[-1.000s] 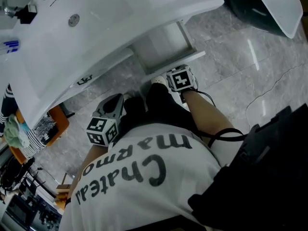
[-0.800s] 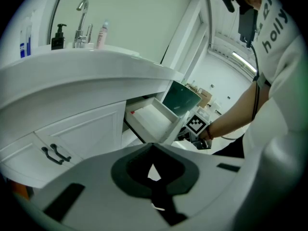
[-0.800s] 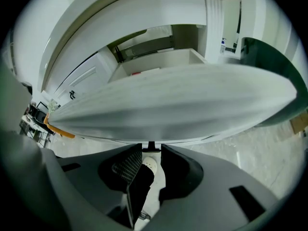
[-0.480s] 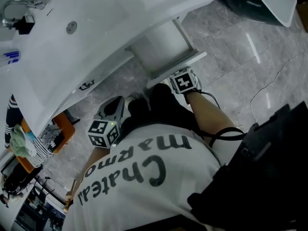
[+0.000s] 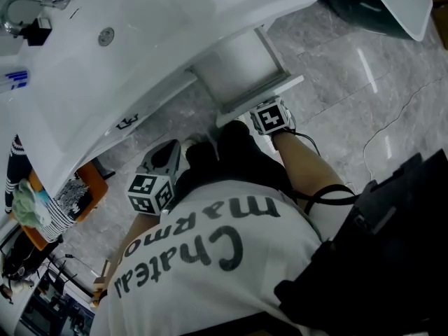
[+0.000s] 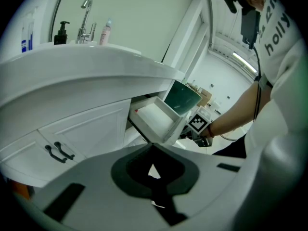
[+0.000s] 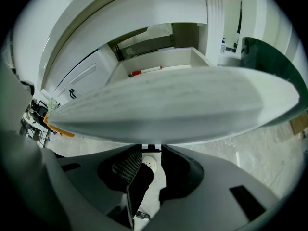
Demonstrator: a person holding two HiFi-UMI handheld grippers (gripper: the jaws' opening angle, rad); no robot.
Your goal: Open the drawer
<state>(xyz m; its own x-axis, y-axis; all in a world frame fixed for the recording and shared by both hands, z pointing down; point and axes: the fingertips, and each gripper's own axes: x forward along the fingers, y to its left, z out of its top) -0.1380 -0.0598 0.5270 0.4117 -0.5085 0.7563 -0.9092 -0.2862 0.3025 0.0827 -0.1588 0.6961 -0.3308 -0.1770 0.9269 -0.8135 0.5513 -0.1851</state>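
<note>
A white drawer [image 5: 241, 65] stands pulled out from under the white vanity; the left gripper view shows the drawer [image 6: 156, 117] open and nearly bare inside. My right gripper [image 5: 257, 106] sits at the lower edge of the drawer front [image 7: 183, 105]. Its jaws are shut on the small dark handle [image 7: 150, 149] there. A red-capped pen [image 7: 144, 72] lies at the back of the drawer. My left gripper [image 5: 170, 148] hangs low beside the person's leg, apart from the drawer. Its jaws [image 6: 153, 170] look shut, and nothing is between them.
The basin top [image 5: 140, 40] overhangs the drawer, with a tap [image 6: 85, 18] and bottles on it. Left of the drawer is a cabinet door with dark handles [image 6: 58, 152]. The floor [image 5: 350, 82] is grey marble, with a cable across it. A dark bin [image 7: 269, 71] stands to the right.
The head view has shifted a little. The drawer stands about as far out as before, and both grippers keep their places.
</note>
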